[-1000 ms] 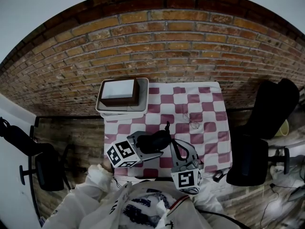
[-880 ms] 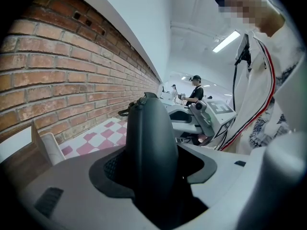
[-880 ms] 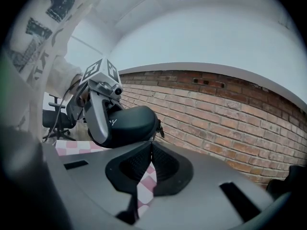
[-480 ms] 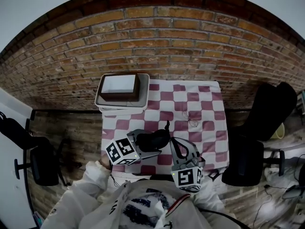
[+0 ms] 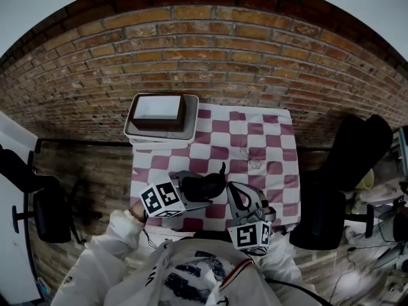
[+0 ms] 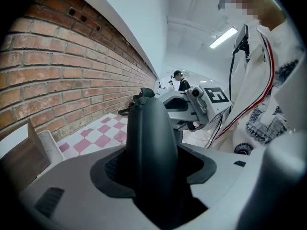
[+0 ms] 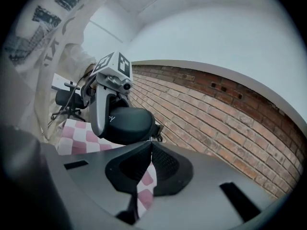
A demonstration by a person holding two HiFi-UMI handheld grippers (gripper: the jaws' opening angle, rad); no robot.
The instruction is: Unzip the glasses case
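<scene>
White printed jacket [image 5: 191,279], red-striped trim [image 5: 238,270], white sleeves [image 5: 118,242]

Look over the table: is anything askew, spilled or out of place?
Nothing is spilled or damaged. Only the tray at the far left corner looks slightly off: it reaches past the edges of the checked cloth.

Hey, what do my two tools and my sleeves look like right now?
The left tool and right tool are light grey plastic shells with dark grey textured lining at the jaws. Each carries a white cube printed with black square markers. Your sleeves are white.
</scene>
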